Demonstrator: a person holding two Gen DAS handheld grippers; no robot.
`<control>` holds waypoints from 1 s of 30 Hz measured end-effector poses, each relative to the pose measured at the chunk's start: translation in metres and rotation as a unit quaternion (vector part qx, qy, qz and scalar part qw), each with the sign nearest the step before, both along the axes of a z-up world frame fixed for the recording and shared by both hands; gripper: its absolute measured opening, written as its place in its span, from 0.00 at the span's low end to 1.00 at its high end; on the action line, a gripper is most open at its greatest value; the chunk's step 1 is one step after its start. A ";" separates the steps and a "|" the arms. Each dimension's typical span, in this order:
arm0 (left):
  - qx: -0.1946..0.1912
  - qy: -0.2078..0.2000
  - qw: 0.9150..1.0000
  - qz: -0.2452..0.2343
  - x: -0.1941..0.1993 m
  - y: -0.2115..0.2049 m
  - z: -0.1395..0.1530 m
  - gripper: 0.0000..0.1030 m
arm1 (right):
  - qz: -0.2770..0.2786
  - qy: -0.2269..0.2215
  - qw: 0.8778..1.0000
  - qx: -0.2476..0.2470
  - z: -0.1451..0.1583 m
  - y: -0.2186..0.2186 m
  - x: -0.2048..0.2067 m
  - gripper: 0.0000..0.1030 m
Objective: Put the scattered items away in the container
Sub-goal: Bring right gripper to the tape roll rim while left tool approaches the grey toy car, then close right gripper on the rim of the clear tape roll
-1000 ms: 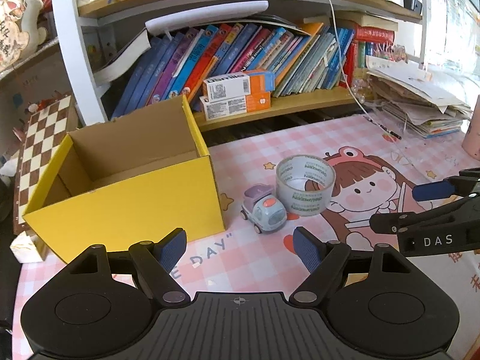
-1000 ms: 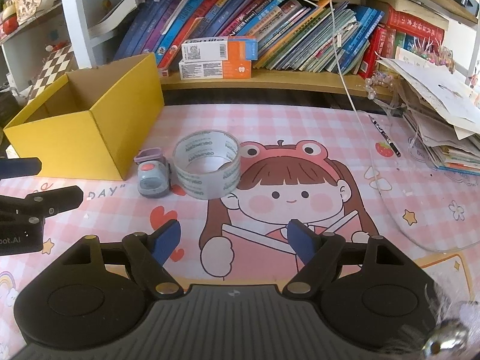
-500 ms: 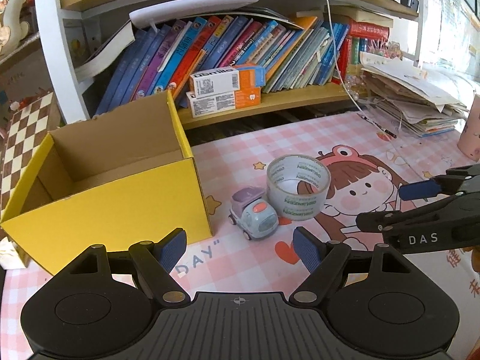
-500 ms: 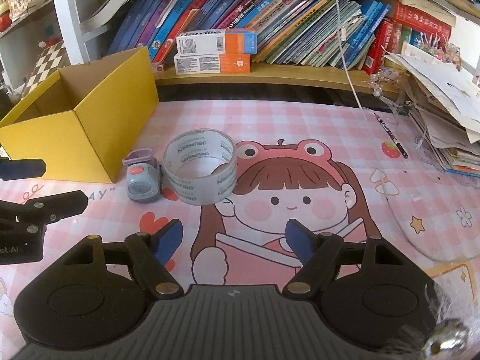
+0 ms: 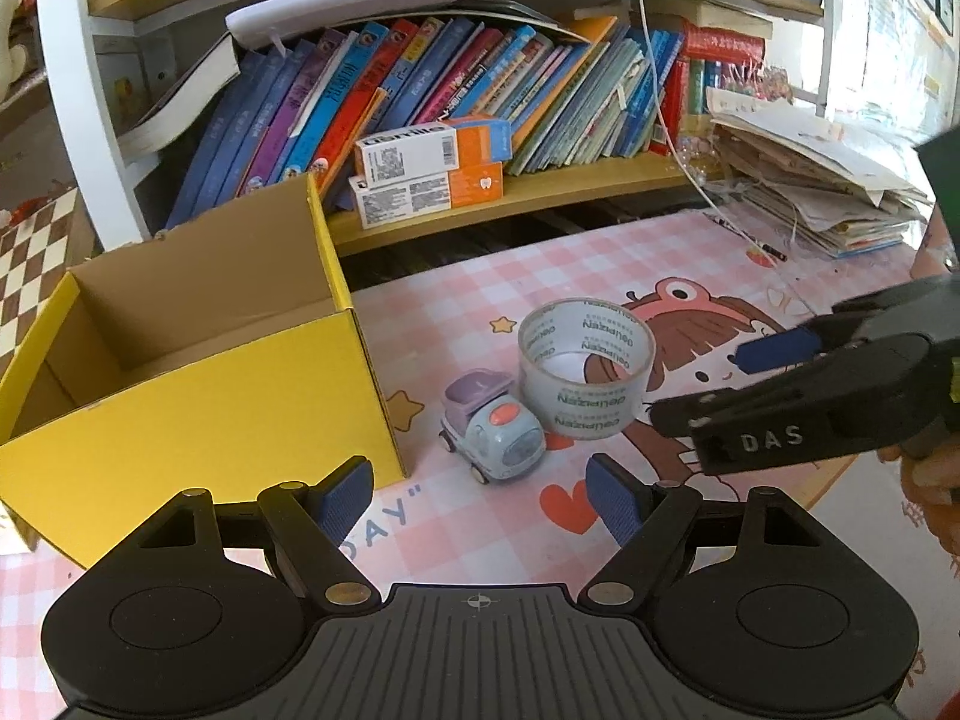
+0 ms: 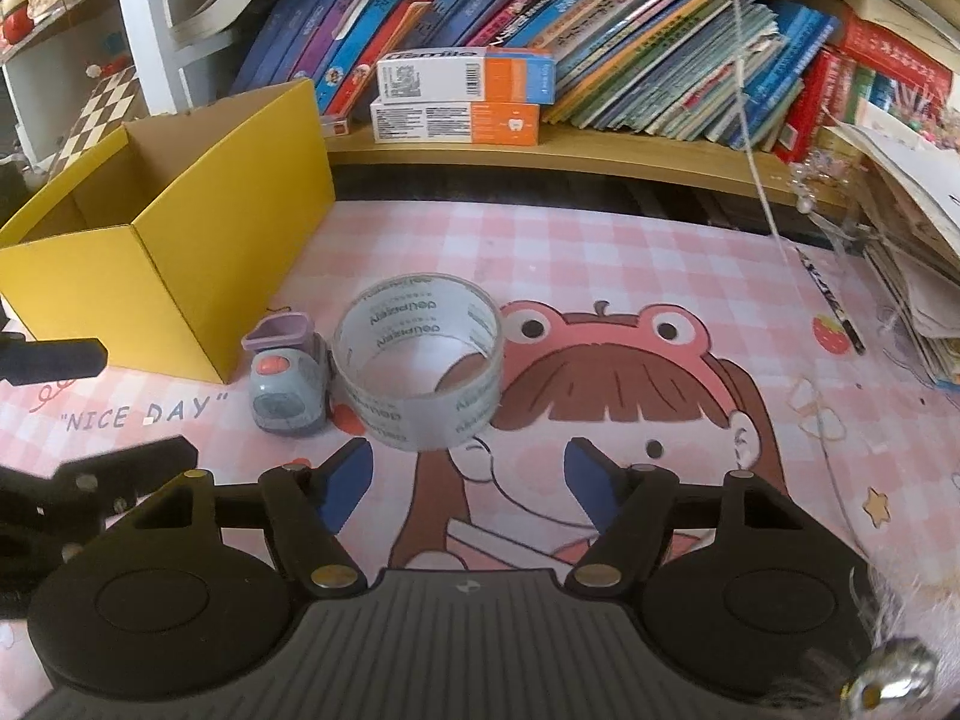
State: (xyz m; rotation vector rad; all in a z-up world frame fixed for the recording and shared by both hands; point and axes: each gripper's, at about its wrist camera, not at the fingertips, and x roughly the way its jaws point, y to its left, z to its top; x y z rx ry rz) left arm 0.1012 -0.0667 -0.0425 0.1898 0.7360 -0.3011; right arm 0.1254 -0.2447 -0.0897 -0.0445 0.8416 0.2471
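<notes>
Just ahead of right hand-held gripper [image 6: 467,473], spread wide, unladen: tape roll [image 6: 418,369], toy truck [image 6: 287,381] touching.

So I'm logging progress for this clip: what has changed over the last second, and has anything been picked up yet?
Both grippers have moved closer to the items: the right gripper now faces the tape roll, the left gripper the toy truck. Both are open and hold nothing. The tape roll, truck and yellow box lie as before, and the box shows nothing inside.
</notes>
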 end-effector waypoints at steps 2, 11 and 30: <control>0.001 0.002 1.000 -0.001 0.002 0.000 -0.002 0.78 | 0.002 -0.001 1.000 0.002 0.000 0.002 0.005 0.68; 0.006 0.012 1.000 -0.010 0.007 -0.004 -0.009 0.78 | -0.021 -0.020 1.000 -0.001 0.003 0.003 0.035 0.58; 0.019 0.006 0.999 -0.026 0.018 -0.016 -0.013 0.78 | -0.020 0.031 0.999 0.001 -0.017 0.004 0.069 0.25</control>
